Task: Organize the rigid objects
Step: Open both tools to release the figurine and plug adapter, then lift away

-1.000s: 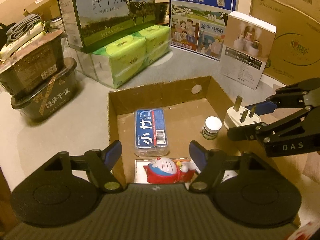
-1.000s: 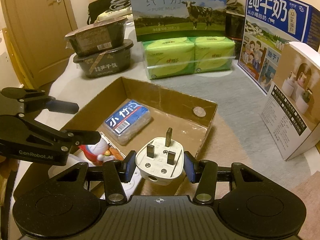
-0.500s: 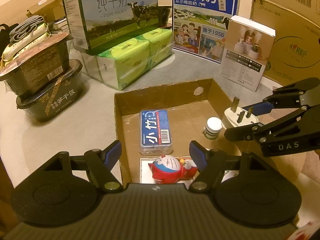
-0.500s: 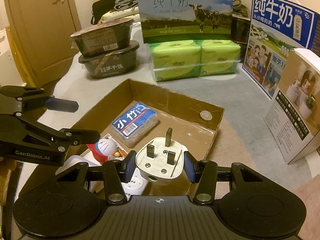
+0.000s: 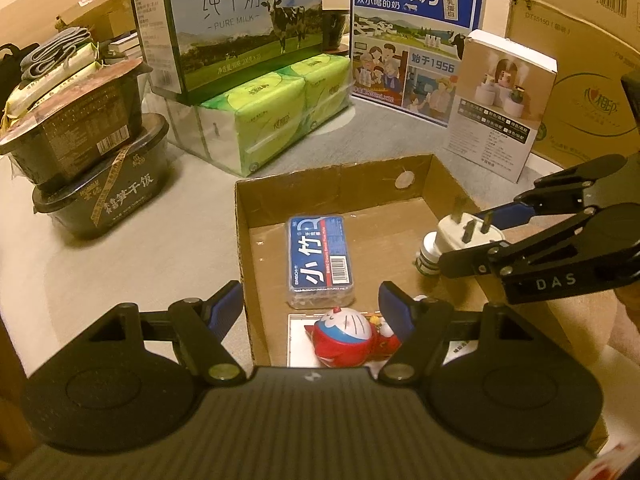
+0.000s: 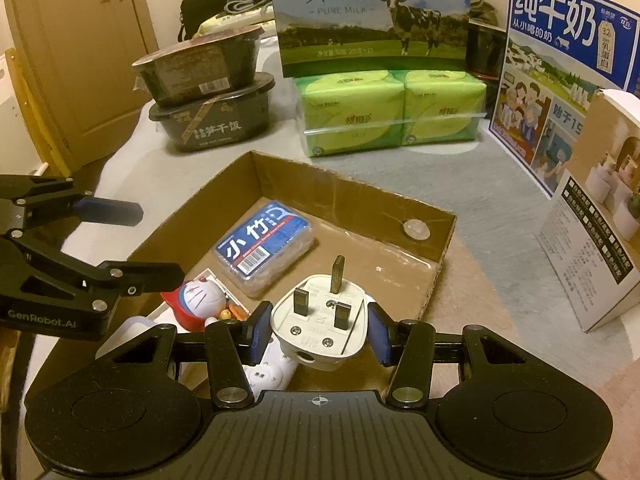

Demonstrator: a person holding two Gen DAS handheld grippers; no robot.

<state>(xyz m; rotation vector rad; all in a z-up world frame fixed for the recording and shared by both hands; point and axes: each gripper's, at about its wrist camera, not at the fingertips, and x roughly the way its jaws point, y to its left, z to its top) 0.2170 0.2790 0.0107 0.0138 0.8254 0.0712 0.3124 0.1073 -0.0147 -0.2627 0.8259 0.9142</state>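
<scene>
- Since the earlier frames both views have drawn back slightly, so the cardboard tray (image 5: pixel 244 240) sits further ahead; the grip on the plug is unchanged.
- Right gripper (image 6: pixel 318 330) holds a white three-pin plug (image 6: pixel 320 320) between its blue pads, pins up, above the tray's near right part.
- Left gripper (image 5: pixel 310 306) stands half open with nothing held, over the tray's near left wall.
- Legible writing: "DAS" on the right gripper, "GenRobot.AI" on the left; "PURE MILK" on the green milk carton (image 6: pixel 372 16); "1956" on the blue milk carton (image 5: pixel 416 36).
- Inside the tray: a blue-labelled clear box (image 5: pixel 320 254), a red and blue toy figure (image 5: pixel 348 338), a small white-capped jar (image 5: pixel 426 258) partly hidden behind the plug.
- Beyond: green tissue packs (image 6: pixel 392 110), stacked black food tubs (image 5: pixel 88 160), a white product box (image 5: pixel 500 104).
</scene>
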